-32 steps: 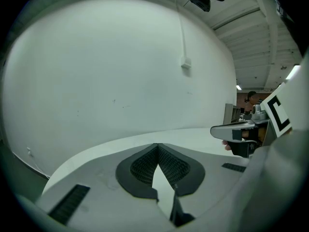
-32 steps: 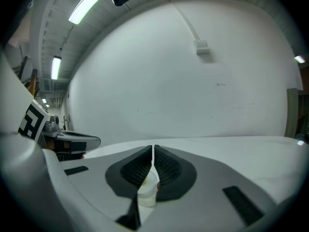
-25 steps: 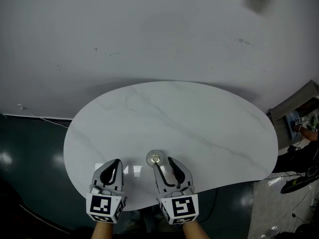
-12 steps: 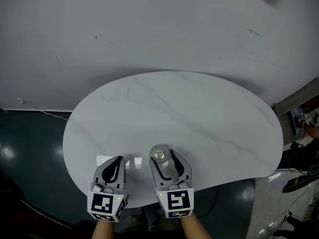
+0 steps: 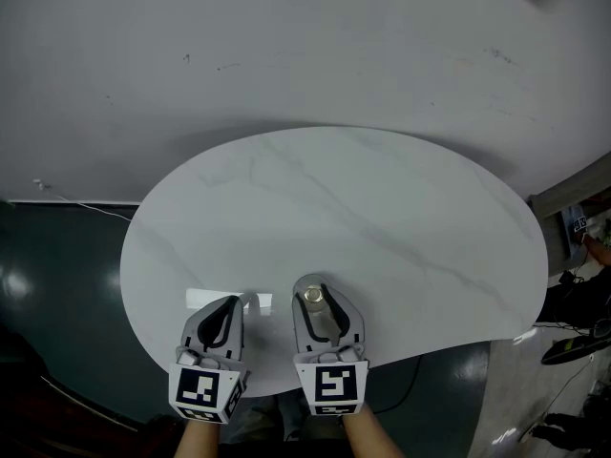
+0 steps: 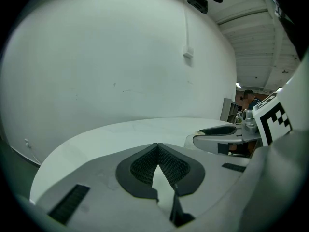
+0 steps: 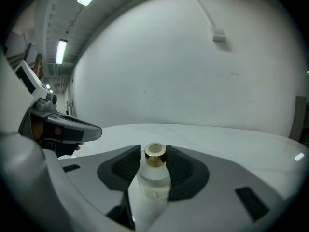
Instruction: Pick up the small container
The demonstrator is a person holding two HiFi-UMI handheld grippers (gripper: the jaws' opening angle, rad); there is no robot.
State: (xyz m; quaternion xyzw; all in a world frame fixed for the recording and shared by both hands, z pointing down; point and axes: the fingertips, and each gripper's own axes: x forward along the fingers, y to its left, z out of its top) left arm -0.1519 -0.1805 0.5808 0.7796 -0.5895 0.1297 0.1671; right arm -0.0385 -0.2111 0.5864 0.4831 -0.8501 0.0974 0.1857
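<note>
The small container (image 7: 154,180) is a frosted glass bottle with a gold cap. It stands upright on the white marble table (image 5: 382,218) near the front edge. My right gripper (image 5: 319,292) has its jaws closing on the container (image 5: 311,297), and in the right gripper view the black pads (image 7: 181,167) hug both of its sides. My left gripper (image 5: 225,305) rests just to the left, apart from the bottle. Its pads (image 6: 145,163) meet at the tip with nothing between them.
The oval table is backed by a plain white wall (image 5: 305,46). Dark floor (image 5: 57,284) lies off the left edge. Cluttered equipment and cables (image 5: 578,294) sit past the right edge.
My right gripper moved forward from beside the bottle until the bottle stood between its jaws. The view shifted slightly, and the left gripper stayed in place.
</note>
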